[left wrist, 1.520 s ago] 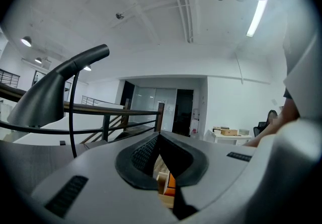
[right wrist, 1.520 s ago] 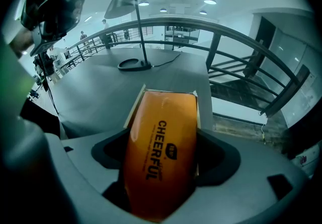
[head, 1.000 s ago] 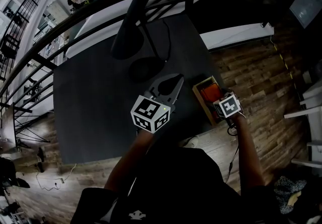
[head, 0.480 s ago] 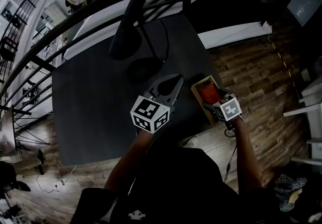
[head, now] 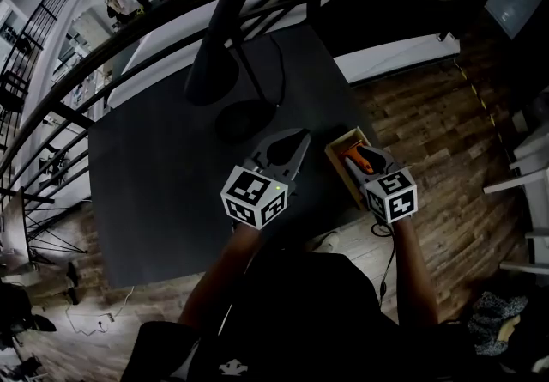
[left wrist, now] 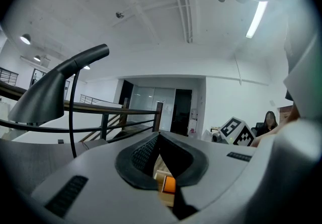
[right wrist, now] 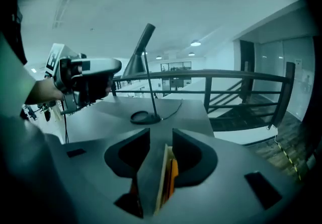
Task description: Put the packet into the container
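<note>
Packet (head: 353,148) is orange and already sits inside the wooden container (head: 340,172) at the right edge of the desk (head: 171,166). It is directly below and just ahead of the right gripper (head: 364,157). Its long axis looks to run along the container's long side, pointing away from the person. In the right gripper view it shows as a thin orange strip (right wrist: 172,177) next to the container wall (right wrist: 162,182), so it is probably on edge, though I can't be sure. The right gripper is the nearer one by far. Its jaws are partly apart with nothing clamped; only the container and packet show through the gap. The left gripper (head: 303,136) hangs over the desk beside the container, pointing roughly level towards the lamp (head: 219,45). Its jaws are together at the tips and hold nothing, and the packet is visible past them (left wrist: 169,184). Against the earlier frames, the right gripper was down in the container and is now lifted clear and tipped less steeply. Its jaws have just been closing on nothing. The left gripper hasn't moved. Judgement: the drop is done, and what remains is the retreat.
</note>
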### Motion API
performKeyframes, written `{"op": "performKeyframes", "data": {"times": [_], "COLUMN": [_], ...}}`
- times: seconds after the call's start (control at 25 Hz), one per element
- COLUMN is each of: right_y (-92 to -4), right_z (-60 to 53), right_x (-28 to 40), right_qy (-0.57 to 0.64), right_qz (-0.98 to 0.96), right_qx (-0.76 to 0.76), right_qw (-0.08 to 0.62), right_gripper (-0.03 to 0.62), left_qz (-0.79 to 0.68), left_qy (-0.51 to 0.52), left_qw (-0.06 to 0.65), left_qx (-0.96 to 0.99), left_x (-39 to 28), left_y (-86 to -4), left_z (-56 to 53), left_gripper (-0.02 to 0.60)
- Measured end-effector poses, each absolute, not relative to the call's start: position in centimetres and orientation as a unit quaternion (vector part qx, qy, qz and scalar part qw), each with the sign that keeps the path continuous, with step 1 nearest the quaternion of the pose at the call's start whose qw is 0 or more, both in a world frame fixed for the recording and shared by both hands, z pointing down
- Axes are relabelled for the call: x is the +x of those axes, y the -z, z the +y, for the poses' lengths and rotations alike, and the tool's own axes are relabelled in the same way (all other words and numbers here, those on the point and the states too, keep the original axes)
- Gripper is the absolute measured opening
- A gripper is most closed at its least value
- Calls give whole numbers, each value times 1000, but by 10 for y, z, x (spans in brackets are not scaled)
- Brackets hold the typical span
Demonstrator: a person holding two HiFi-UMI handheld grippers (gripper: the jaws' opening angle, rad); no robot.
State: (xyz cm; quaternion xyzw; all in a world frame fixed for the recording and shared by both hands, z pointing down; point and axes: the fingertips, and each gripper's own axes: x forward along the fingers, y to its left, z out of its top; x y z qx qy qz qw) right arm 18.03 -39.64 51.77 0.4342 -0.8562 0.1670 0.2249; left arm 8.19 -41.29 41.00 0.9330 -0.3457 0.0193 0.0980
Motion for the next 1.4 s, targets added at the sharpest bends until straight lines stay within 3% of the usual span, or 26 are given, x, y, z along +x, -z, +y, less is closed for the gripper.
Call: {"op": "performKeyframes", "data": {"times": [0.52, 1.2, 1.4], "right_y": [-433, -373, -380], "right_z": [-388, -376, -374], "right_x": [153, 129, 129], "right_qy": [-89, -43, -42], "right_qz": [-876, -892, -894], "right_qx": [463, 449, 446], "right_qw": [108, 20, 28], "right_gripper": [5, 5, 5], "left_qz": [-338, -331, -330], "left_qy": [-11, -6, -7], "left_qw": [88, 75, 74], "left_qx": [937, 941, 941], "left_x": [80, 84, 83], "left_y": [-403, -393, -394], "left_z": [-408, -398, -397], "left_gripper": [6, 6, 6]}}
